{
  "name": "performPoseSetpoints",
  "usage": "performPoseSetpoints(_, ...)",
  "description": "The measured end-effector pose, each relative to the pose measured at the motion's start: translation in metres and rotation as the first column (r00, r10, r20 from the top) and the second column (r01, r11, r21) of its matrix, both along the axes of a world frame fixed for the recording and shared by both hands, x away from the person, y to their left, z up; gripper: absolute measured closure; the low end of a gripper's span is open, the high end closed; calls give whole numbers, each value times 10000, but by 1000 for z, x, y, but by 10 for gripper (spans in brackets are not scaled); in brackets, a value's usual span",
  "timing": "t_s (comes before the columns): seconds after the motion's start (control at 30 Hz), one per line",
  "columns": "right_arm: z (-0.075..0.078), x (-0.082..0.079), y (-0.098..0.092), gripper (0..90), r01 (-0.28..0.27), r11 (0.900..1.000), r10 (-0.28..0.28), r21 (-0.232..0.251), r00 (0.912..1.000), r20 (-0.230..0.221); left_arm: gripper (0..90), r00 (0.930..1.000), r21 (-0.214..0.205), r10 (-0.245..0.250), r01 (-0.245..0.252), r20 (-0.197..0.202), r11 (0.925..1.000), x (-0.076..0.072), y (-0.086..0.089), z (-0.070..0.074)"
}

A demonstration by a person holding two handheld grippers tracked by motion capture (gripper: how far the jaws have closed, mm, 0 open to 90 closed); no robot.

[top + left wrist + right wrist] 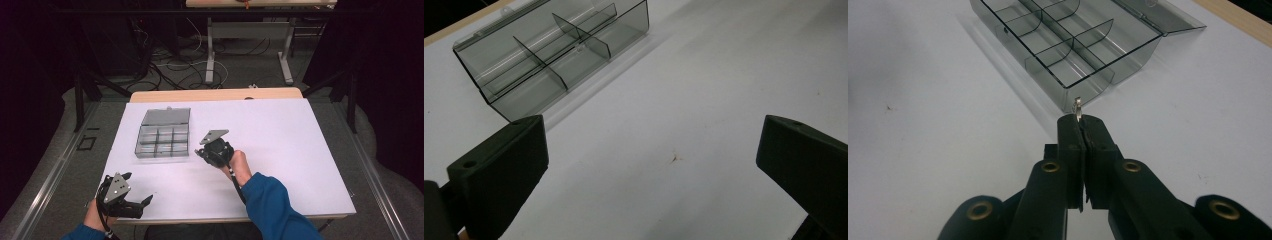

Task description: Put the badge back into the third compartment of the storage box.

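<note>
Beside the empty open organizer box [1068,45], right tongs [1079,117] pinch a small metal piece [1078,106]; left tongs [649,165] gape

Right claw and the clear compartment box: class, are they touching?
Apart. The right gripper view shows white table between the shut right claw, pinching a small metal piece, and the compartment box.

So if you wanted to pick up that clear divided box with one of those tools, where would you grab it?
Probably the near side wall of the organizer box, coming from above with the open left tool: the wall stands thin and upright, the lid lies folded back, so one jaw can drop inside a compartment, the other outside.
</note>
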State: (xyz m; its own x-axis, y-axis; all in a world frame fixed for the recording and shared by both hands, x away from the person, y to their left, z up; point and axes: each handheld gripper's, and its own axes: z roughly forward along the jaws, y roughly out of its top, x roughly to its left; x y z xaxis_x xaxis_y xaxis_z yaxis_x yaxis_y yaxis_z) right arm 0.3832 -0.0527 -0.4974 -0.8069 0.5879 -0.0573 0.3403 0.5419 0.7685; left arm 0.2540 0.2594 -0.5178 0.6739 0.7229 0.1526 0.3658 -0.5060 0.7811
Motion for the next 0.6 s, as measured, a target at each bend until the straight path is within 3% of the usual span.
performPoseSetpoints(0.6, 14, 3, 1, 880, 181, 9998, -181, 4, 9993, 336, 3, 10000, -13, -34, 34, 11, 10000, 1, 0, 0)
